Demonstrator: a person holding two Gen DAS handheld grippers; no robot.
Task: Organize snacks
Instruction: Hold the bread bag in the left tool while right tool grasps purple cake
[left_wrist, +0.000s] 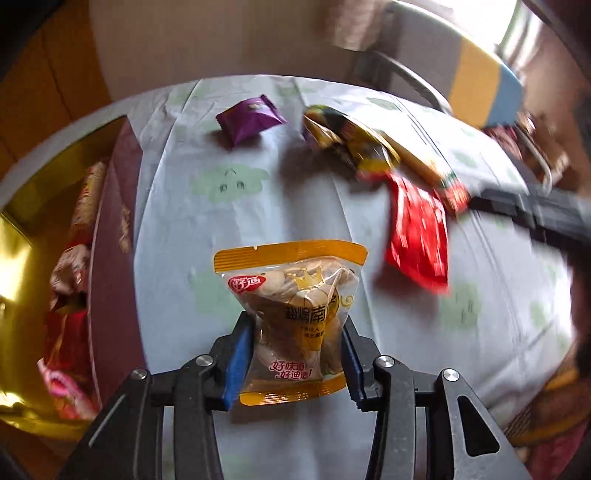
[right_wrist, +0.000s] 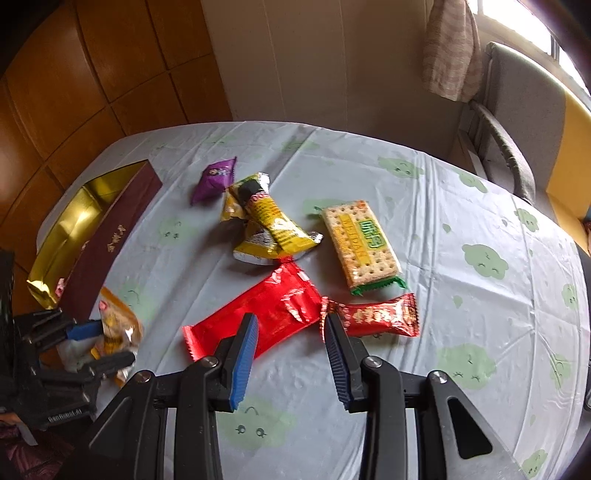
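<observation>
My left gripper (left_wrist: 297, 323) is shut on a clear nut packet with orange ends (left_wrist: 291, 295), its blue pads squeezing the packet's sides just over the tablecloth. The right wrist view shows that gripper (right_wrist: 99, 343) and the packet (right_wrist: 118, 325) at the lower left, beside a maroon box with a gold lining (right_wrist: 110, 229). The box (left_wrist: 110, 240) holds several wrapped snacks. My right gripper (right_wrist: 291, 332) stands open above the near end of a long red packet (right_wrist: 269, 310), with nothing between its pads.
Loose on the pale blue tablecloth (right_wrist: 461, 229) lie a purple packet (right_wrist: 214, 179), yellow-and-black packets (right_wrist: 266, 218), a cracker pack (right_wrist: 358, 243) and a small red bar (right_wrist: 376, 314). A grey chair (right_wrist: 517, 129) stands past the far right edge.
</observation>
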